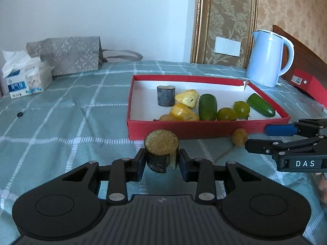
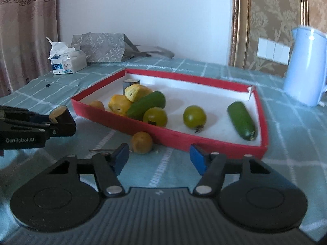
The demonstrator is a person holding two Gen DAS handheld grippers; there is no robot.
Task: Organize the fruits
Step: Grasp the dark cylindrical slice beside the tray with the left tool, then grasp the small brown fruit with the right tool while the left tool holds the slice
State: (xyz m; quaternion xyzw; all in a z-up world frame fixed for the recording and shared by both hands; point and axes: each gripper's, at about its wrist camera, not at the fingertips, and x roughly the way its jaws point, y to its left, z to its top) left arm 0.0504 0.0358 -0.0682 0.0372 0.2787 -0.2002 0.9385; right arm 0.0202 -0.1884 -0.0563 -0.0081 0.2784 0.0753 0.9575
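My left gripper (image 1: pixel 161 161) is shut on a dark cylinder-shaped fruit piece with a yellow cut top (image 1: pixel 161 149), held in front of the red tray (image 1: pixel 184 129). The piece also shows in the right wrist view (image 2: pixel 61 115). My right gripper (image 2: pixel 159 158) is open and empty, just in front of a small orange fruit (image 2: pixel 142 142) lying on the cloth against the tray's front wall (image 2: pixel 179 137). In the tray lie two green cucumbers (image 2: pixel 242 120), two green tomatoes (image 2: pixel 194 116), yellow pieces (image 2: pixel 137 91) and another dark cylinder (image 1: pixel 166 95).
A light blue kettle (image 1: pixel 267 58) stands behind the tray's right corner. A tissue pack (image 1: pixel 24 77) and a grey patterned bag (image 1: pixel 67 55) sit at the far left. A red box (image 1: pixel 306 84) lies at the right. A small black ring (image 1: pixel 20 114) lies on the checked cloth.
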